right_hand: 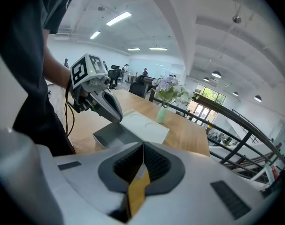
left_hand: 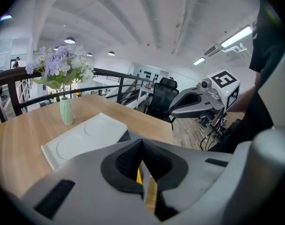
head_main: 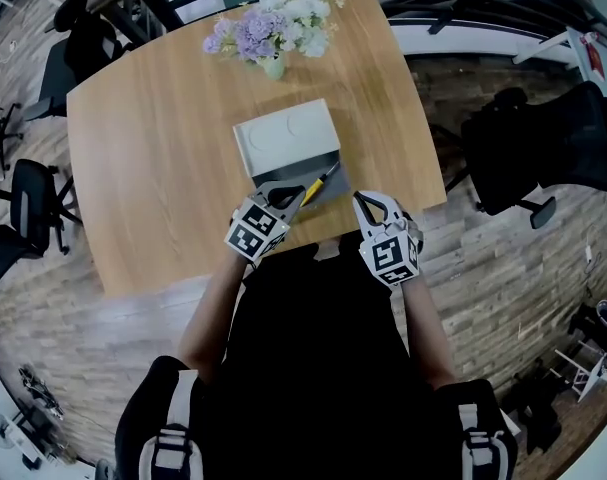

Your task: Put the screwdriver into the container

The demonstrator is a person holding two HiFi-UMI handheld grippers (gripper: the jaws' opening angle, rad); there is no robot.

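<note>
One table [head_main: 133, 168] bears the container [head_main: 283, 140], its open end toward 5 o'clock. Over that opening the left gripper [head_main: 295, 196] looks clamped on the screwdriver [head_main: 320, 182], which points to 1 o'clock; the right gripper [head_main: 361, 200], at its 3 o'clock, has its jaws together, empty. Released tilted, the screwdriver could catch the rim and roll off the near edge.

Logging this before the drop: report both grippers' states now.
Left gripper: closed on the screwdriver.
Right gripper: closed, holding nothing.
</note>
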